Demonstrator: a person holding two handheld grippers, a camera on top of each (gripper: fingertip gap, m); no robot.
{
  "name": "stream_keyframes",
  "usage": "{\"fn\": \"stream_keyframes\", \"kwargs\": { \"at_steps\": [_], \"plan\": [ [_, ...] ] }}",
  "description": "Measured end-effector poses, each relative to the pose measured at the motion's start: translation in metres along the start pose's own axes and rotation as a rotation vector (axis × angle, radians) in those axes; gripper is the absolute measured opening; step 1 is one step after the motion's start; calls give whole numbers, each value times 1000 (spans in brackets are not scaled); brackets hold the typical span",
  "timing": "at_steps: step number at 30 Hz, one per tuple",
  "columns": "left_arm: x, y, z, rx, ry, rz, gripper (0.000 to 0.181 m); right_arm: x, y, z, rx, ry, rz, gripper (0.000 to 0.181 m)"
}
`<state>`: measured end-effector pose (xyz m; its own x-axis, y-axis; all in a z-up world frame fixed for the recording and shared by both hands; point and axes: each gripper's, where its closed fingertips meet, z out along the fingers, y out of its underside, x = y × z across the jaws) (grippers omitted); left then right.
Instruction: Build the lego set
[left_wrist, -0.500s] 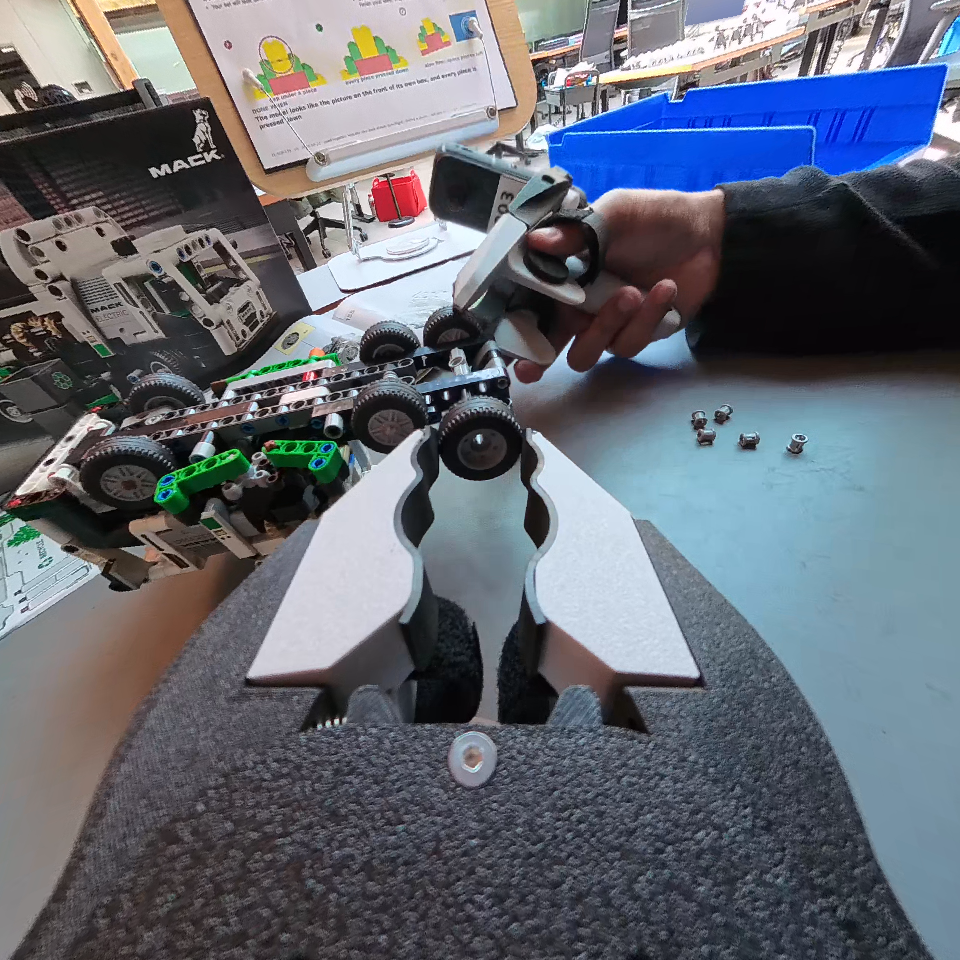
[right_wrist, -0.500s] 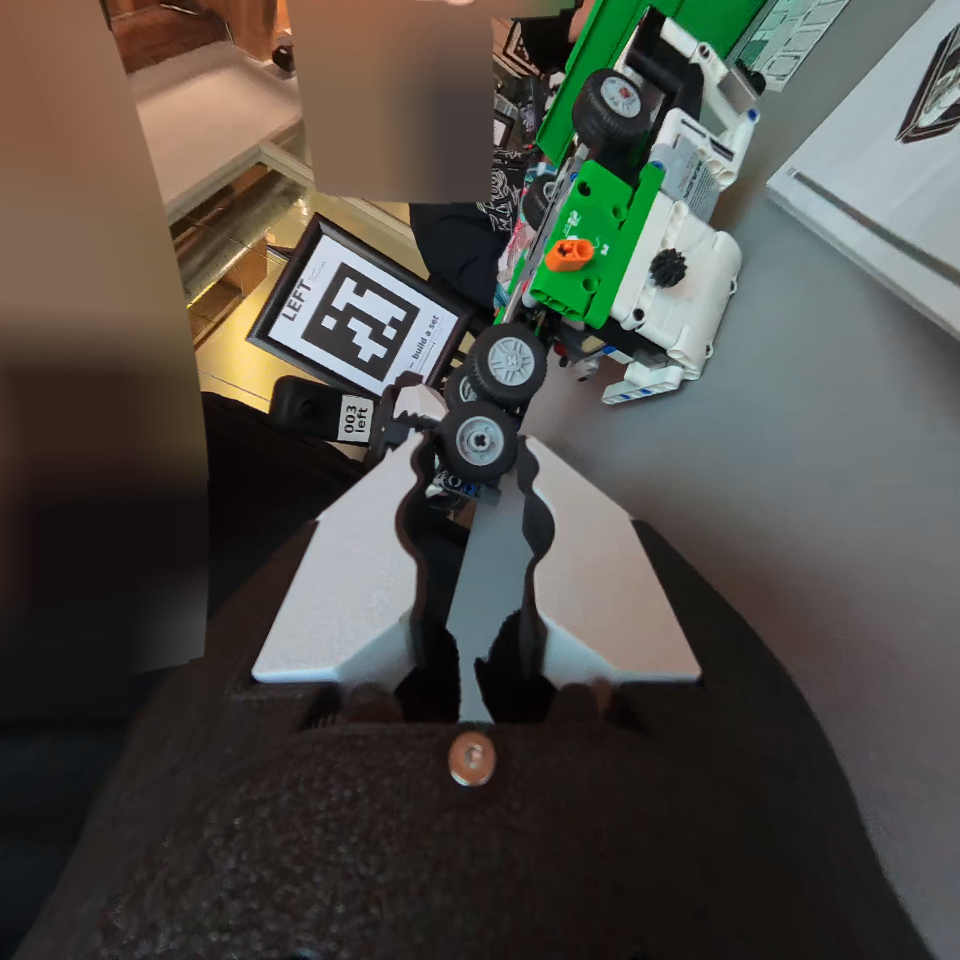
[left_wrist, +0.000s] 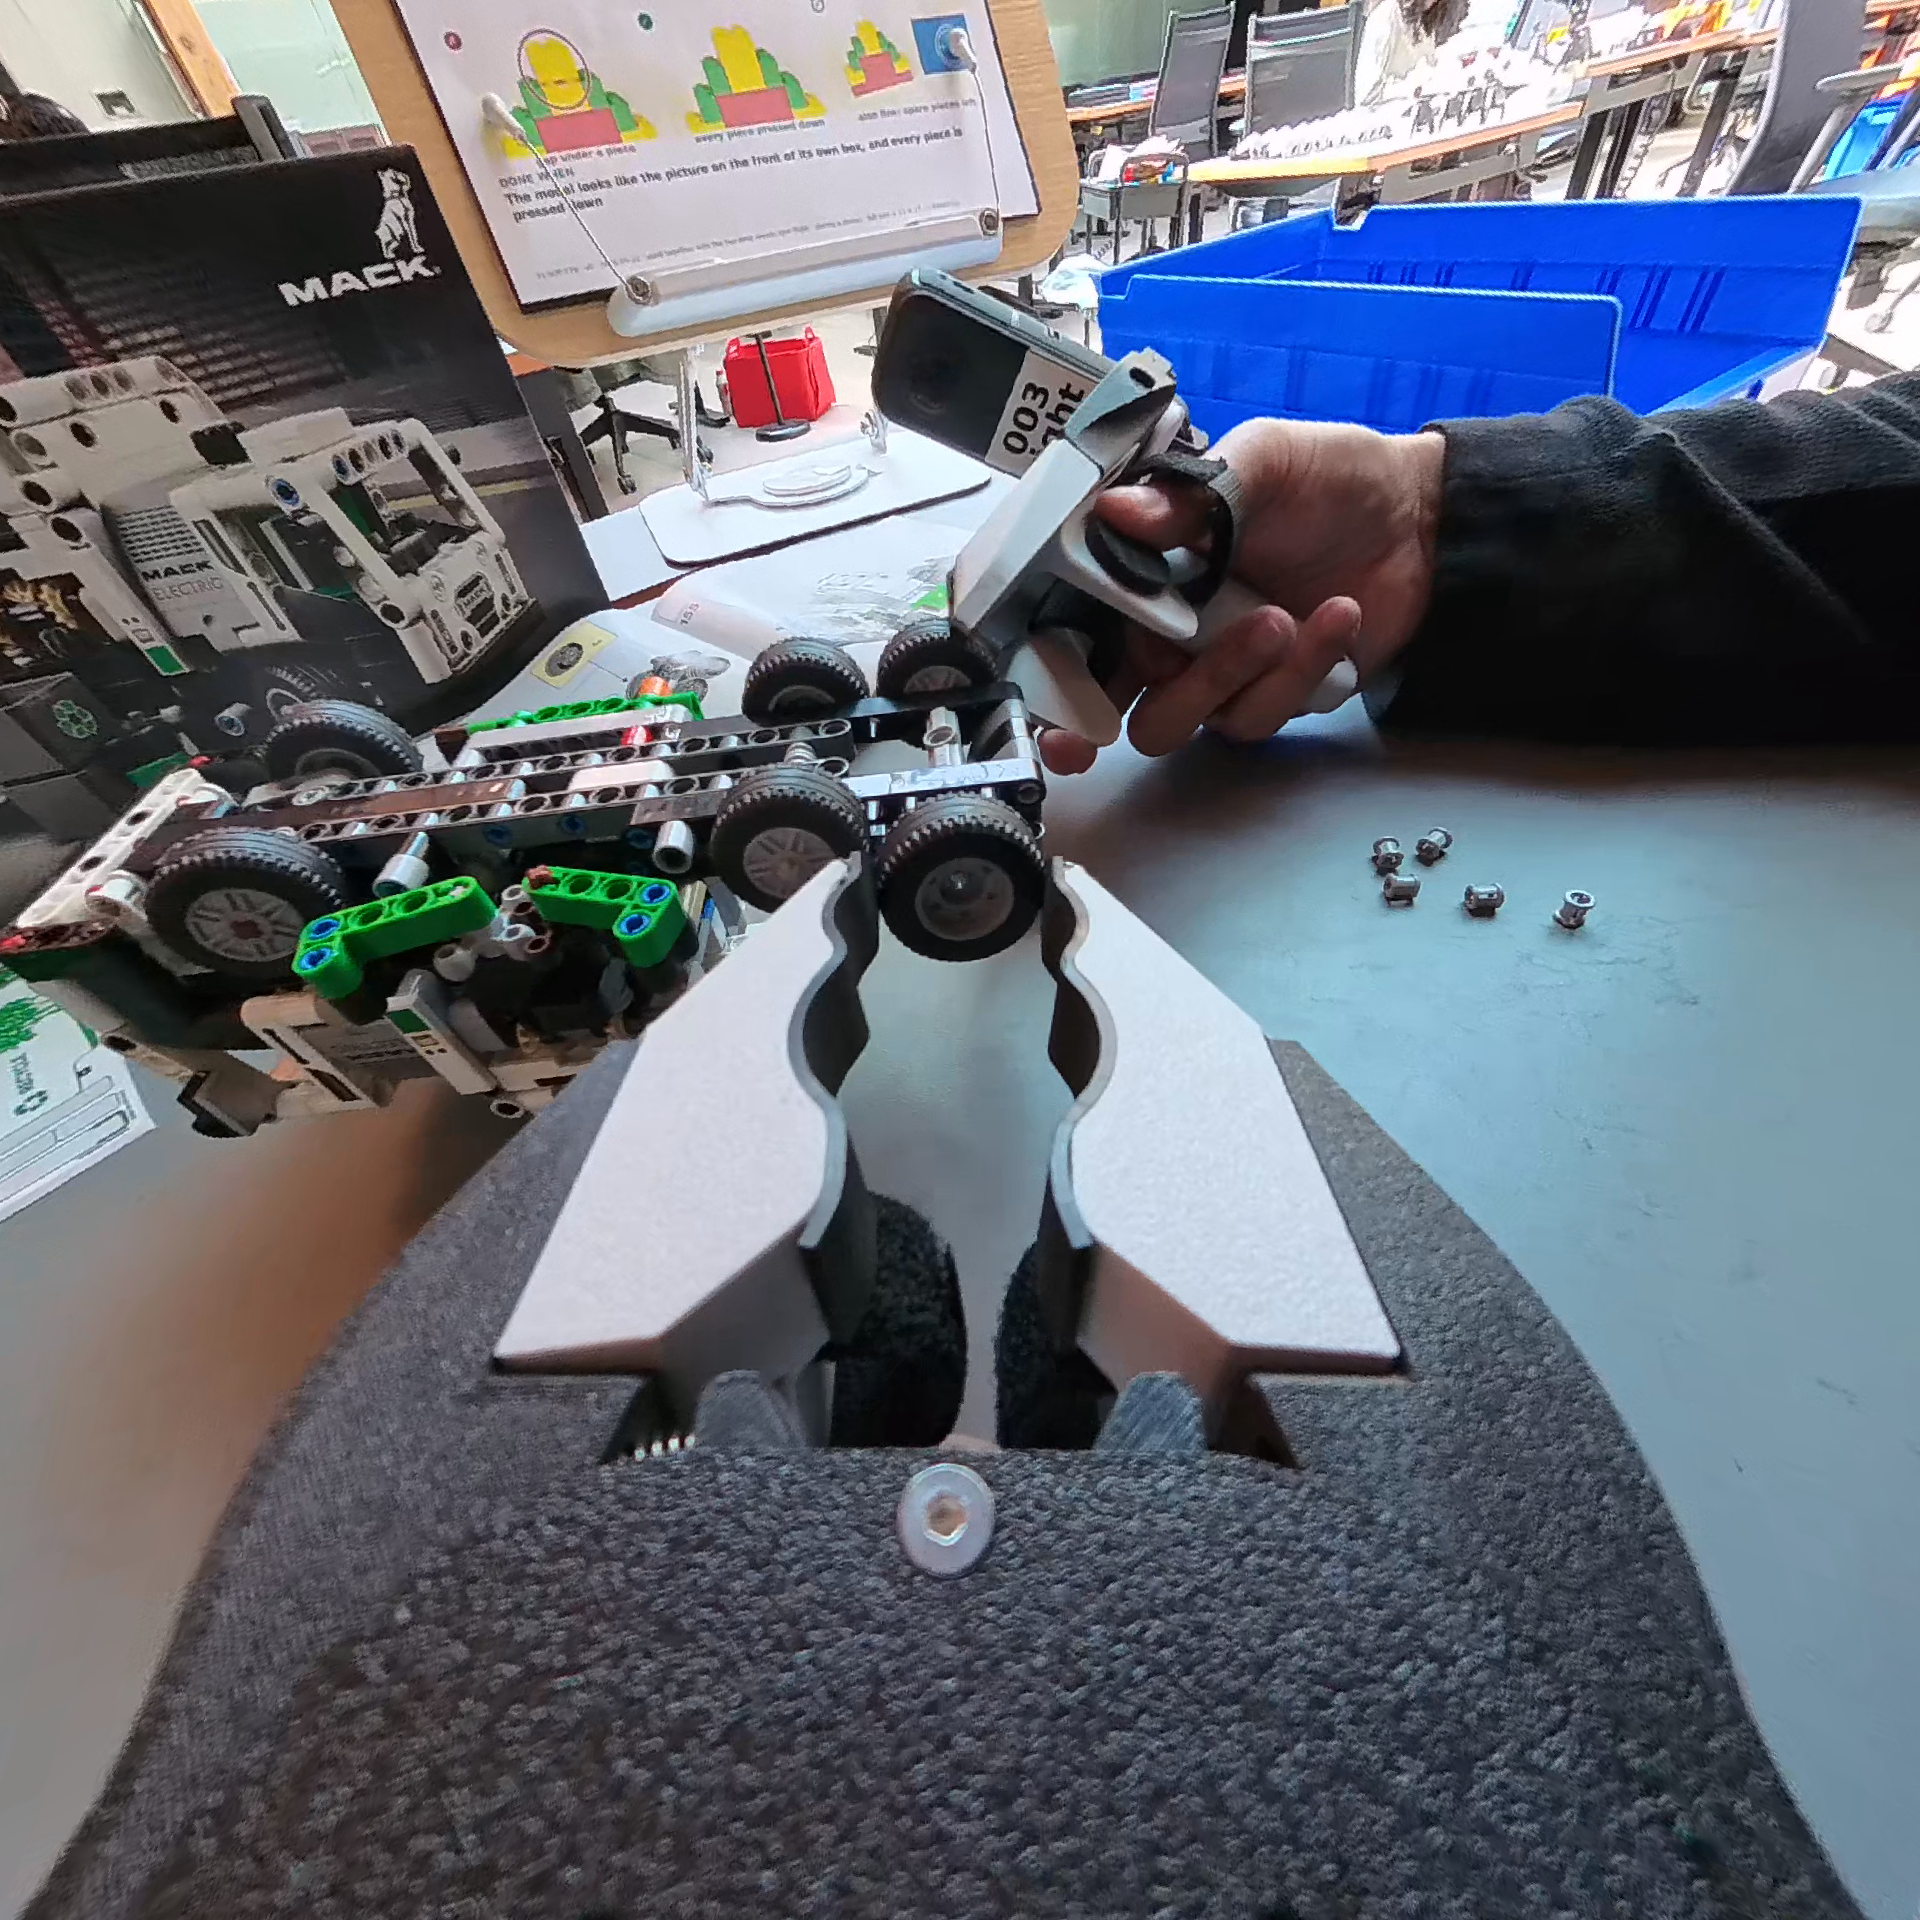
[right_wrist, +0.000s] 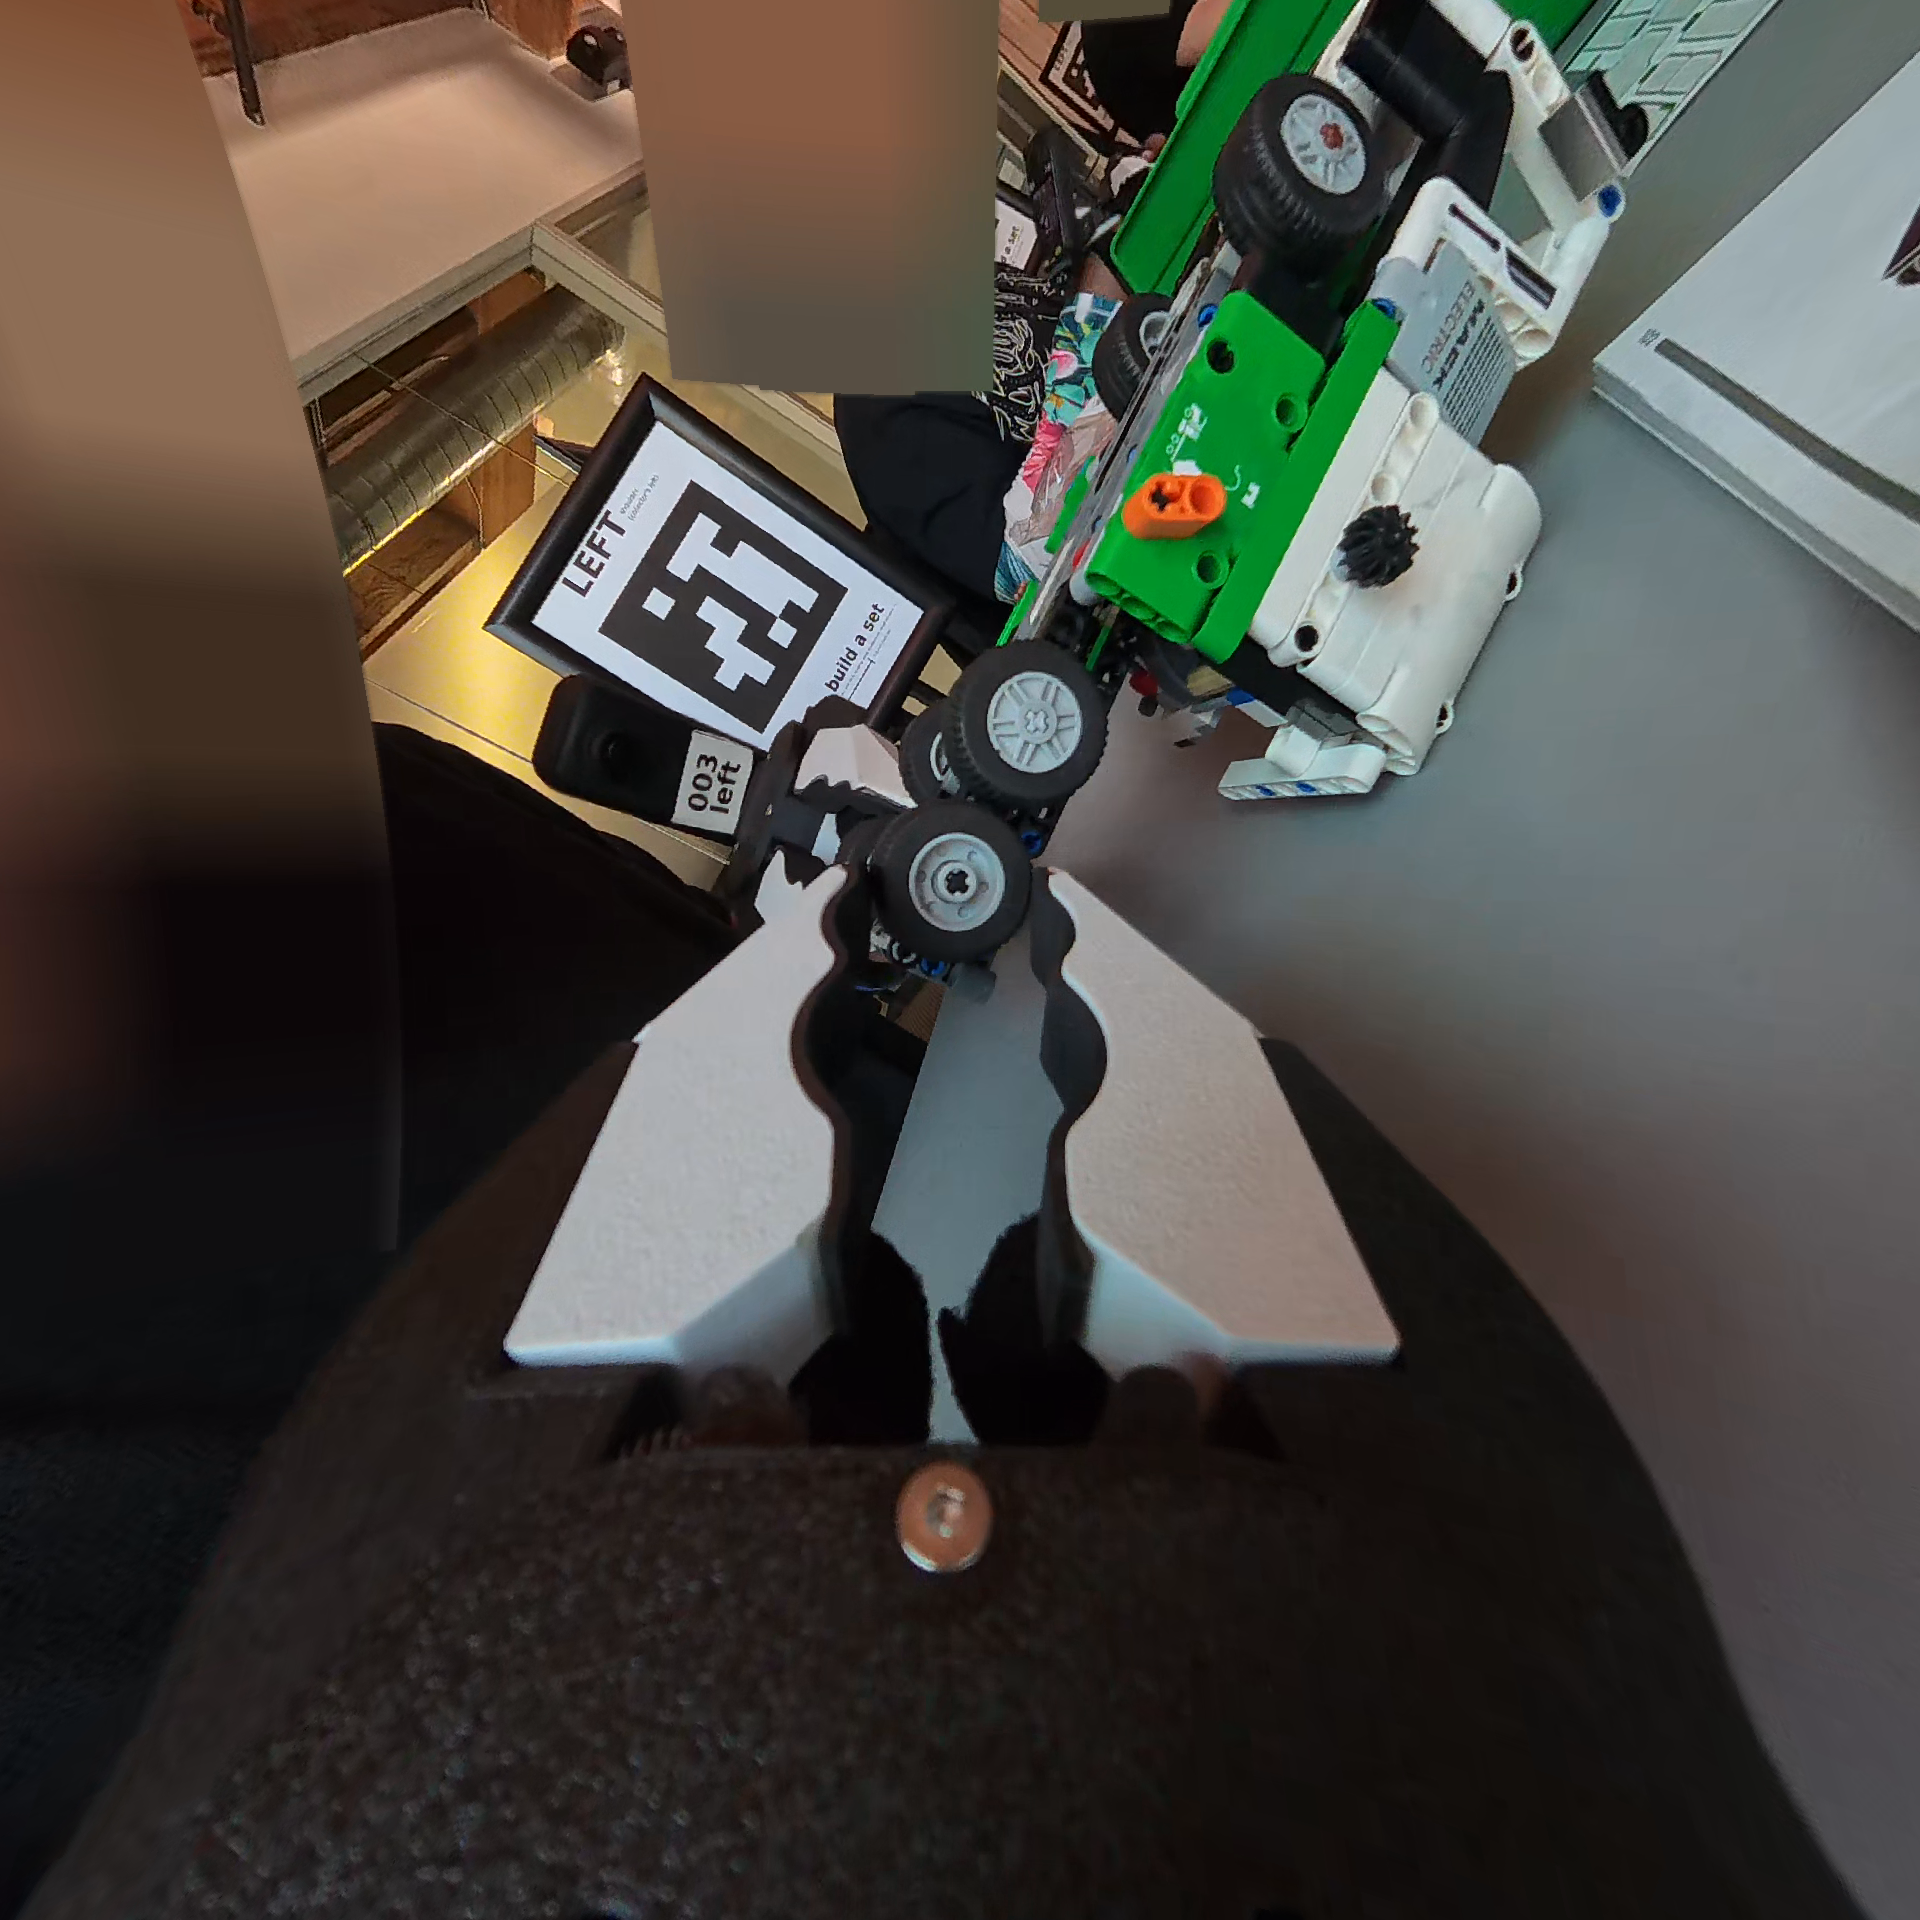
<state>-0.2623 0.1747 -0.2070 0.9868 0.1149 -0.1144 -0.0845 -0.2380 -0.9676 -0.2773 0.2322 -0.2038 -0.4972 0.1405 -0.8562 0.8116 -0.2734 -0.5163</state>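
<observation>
While both grippers are pinching rear wheels on opposite sides of the lego truck (left_wrist: 499, 873), left gripper (left_wrist: 951, 914) on one wheel (left_wrist: 961, 888), right gripper (right_wrist: 940, 904) on another (right_wrist: 951, 883), I'd worry a squeeze or twist pops an axle. It's lying on its side on a grey table (left_wrist: 1507, 1091) in a busy workshop, with loose metal nuts (left_wrist: 1475, 883) and a blue bin (left_wrist: 1455, 312) nearby.

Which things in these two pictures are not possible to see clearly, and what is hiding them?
- Right wrist view: blurred patches cover the upper left, so the person there is hidden.
- Both views: whether each gripper's fingertips touch the rear wheel of the lego truck; the left gripper and right gripper sit at opposite wheels, contact unclear.
- Left wrist view: the small metal parts on the table are too small to identify.
- Left wrist view: the truck's front is cut off by the left edge.
</observation>
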Motion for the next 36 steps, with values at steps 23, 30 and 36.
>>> {"fn": "stream_keyframes", "kwargs": {
  "at_steps": [23, 30, 36],
  "plan": [
    [7, -2, 7, 9, 22, 73, 29, 2, 27, 17, -144, 54, -38, 29],
    [7, -5, -2, 39, 21, 70, 30, -1, 2, 4, -1, 4, 6, 30],
    [2, -7, -5, 52, 12, 43, 30, -2, 6, 6, -10, 6, 0, 30]
  ]
}}
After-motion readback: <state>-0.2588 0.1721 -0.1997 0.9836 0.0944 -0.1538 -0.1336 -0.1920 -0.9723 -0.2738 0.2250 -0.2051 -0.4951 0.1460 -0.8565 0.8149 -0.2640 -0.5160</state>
